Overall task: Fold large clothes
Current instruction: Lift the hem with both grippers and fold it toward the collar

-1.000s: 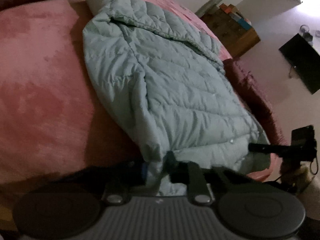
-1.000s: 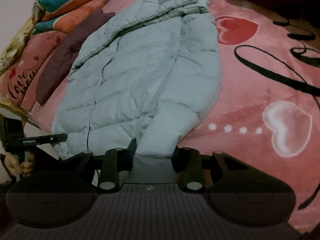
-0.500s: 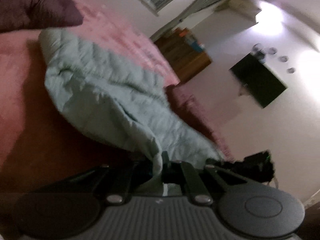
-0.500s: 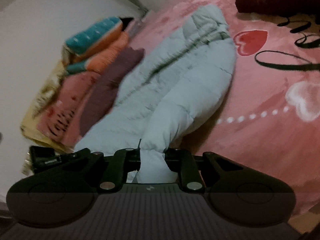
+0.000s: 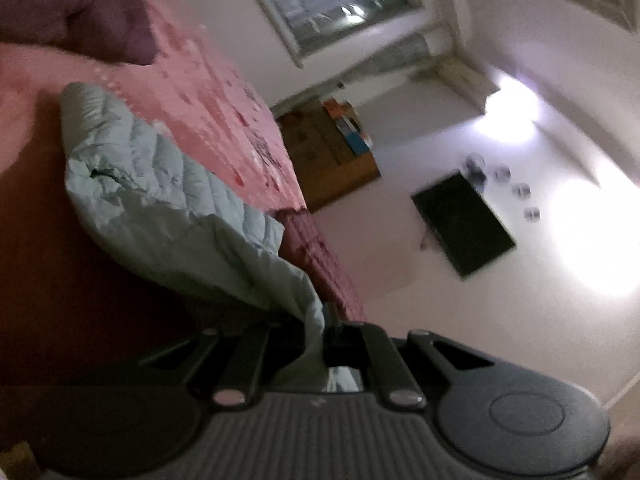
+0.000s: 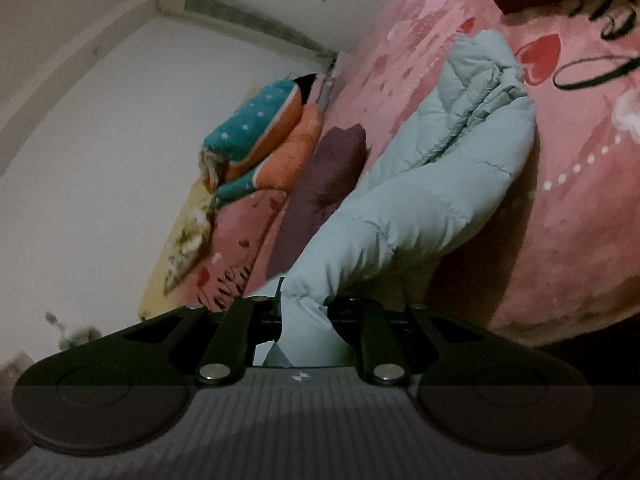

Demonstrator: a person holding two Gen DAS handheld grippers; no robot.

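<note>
Our left hand-held gripper (image 5: 320,332) is clamped on the near hem of the pale blue puffer jacket (image 5: 168,200), and our right hand-held gripper (image 6: 308,312) is clamped on its sleeve cuff. The jacket's near end hangs raised from both grips while its far end, collar included, rests on the pink bed (image 6: 580,240). We judge this the lengthwise fold: next we need to carry both grips toward the far collar, level, and lay the fabric down flat.
</note>
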